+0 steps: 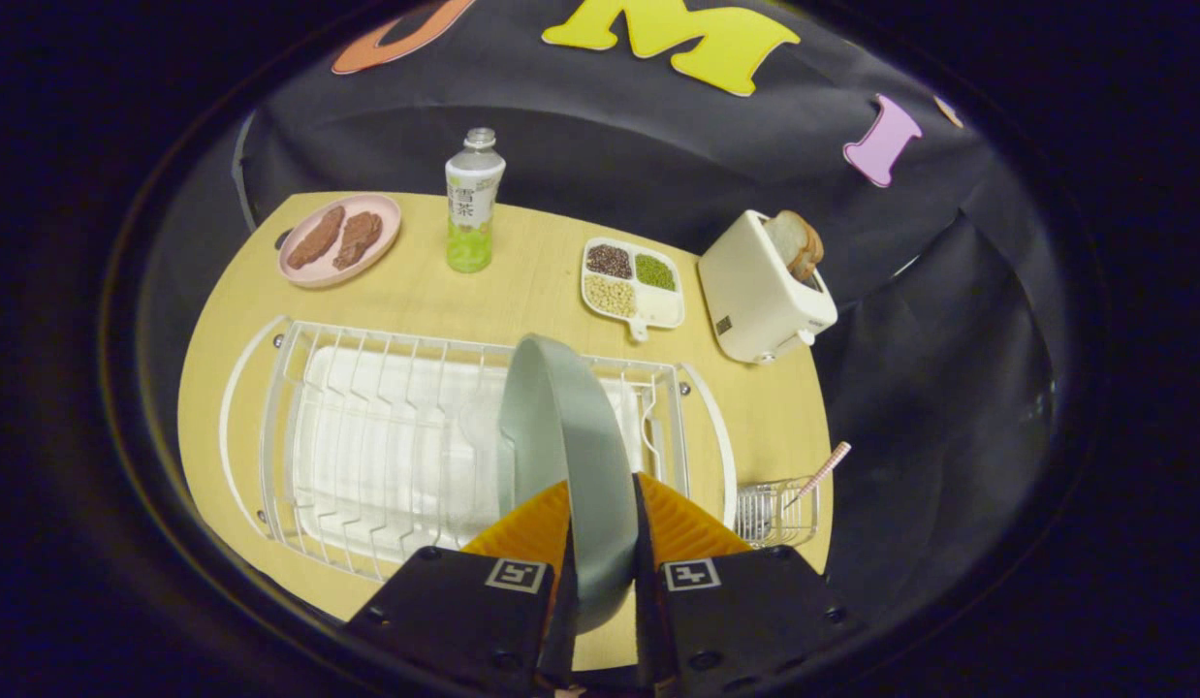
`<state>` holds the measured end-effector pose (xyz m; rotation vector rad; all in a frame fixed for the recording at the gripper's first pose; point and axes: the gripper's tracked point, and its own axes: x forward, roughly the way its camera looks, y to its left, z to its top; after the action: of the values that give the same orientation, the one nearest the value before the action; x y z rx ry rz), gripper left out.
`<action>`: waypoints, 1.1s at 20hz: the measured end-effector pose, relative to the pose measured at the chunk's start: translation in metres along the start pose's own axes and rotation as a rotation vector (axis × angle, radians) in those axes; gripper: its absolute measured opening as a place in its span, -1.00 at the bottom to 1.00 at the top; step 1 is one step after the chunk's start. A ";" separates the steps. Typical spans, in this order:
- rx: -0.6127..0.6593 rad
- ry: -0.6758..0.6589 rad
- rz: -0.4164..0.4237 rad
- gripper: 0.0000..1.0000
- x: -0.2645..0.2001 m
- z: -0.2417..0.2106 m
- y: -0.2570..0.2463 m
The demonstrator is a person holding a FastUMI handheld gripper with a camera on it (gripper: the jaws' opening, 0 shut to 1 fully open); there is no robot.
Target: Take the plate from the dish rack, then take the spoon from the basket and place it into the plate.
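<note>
We held the grey-green plate (566, 436) edge-on between the fingers of the gripper (603, 543), both pressing its rim, so it stayed upright as it stood in the white wire dish rack (367, 436), above whose right end it now hung. The spoon (821, 472) leaned in the small wire basket (776, 512) at the desk's (464, 291) near right corner, handle up, easy to pinch later, we judged.

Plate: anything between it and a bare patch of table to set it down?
Nothing visible blocks it. The gripper is shut on the plate, held edge-up over the dish rack. Bare table lies beyond the rack, between the bottle and the divided tray.
</note>
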<state>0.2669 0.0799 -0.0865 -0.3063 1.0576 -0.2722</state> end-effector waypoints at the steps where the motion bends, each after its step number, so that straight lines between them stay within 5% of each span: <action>1: 0.007 -0.010 -0.014 -0.39 -0.003 0.000 0.001; 6: 0.054 -0.085 -0.095 -0.40 -0.017 0.004 -0.007; 12: 0.078 -0.203 -0.064 -0.40 -0.057 -0.006 -0.009; 22: 0.183 -0.322 0.390 -0.41 -0.096 -0.139 -0.003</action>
<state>0.0993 0.0963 -0.0716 0.0254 0.7478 0.0330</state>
